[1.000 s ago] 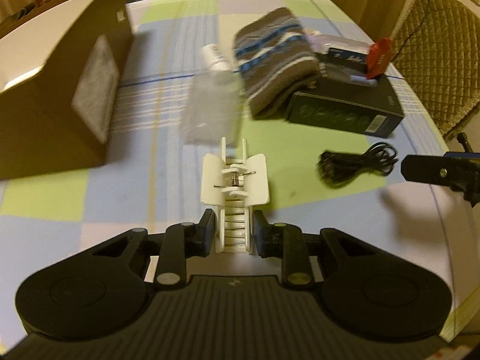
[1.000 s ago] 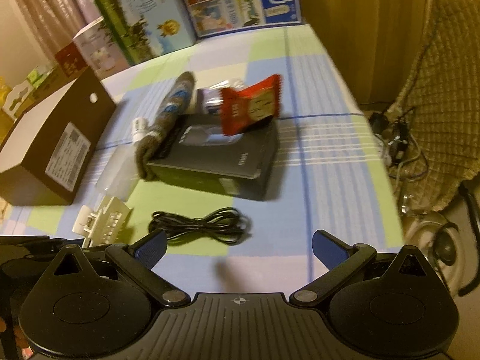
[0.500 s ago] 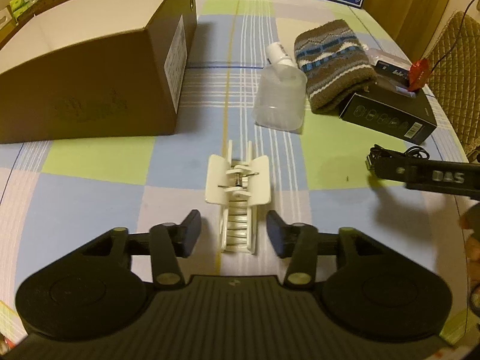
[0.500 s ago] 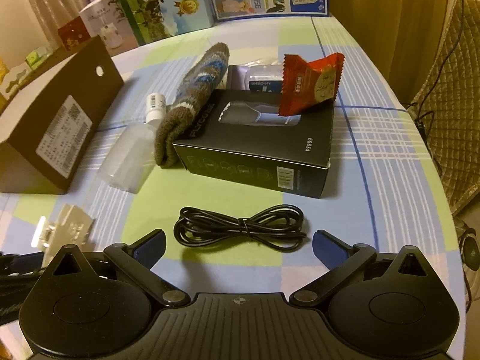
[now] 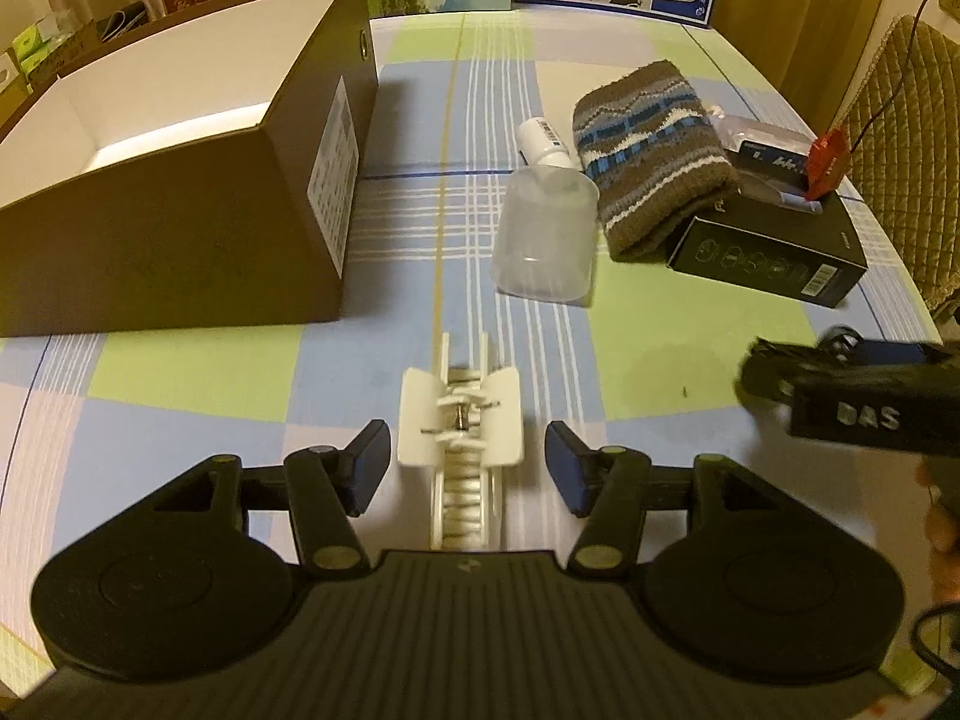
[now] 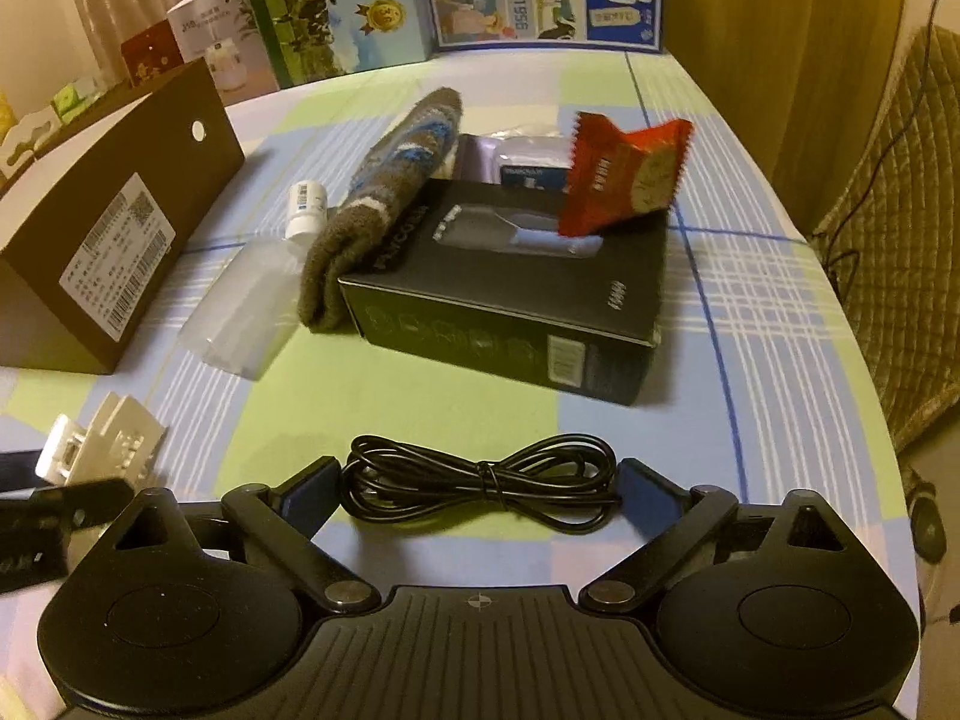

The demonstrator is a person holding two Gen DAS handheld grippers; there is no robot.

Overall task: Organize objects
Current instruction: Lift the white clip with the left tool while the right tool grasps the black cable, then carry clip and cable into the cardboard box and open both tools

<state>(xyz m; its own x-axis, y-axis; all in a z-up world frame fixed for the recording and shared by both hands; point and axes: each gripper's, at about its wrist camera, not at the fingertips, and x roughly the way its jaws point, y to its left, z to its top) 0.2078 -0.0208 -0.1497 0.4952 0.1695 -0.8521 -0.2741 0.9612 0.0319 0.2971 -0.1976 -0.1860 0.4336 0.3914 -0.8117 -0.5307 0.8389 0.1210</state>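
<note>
Left hand-held gripper (image 5: 467, 468) spread wide astride white clip (image 5: 461, 420); right hand-held gripper (image 6: 480, 489) likewise agape, flanking coiled black cable (image 6: 486, 480) on bench (image 6: 750, 312).

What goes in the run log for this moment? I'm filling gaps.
left gripper: open, straddling white clip | right gripper: open, straddling black cable | brown box: open, nothing placed yet

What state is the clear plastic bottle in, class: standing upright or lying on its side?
Lying on its side. The clear plastic bottle rests lengthwise on the tablecloth, its white cap pointing away beside the knitted cloth.
</note>
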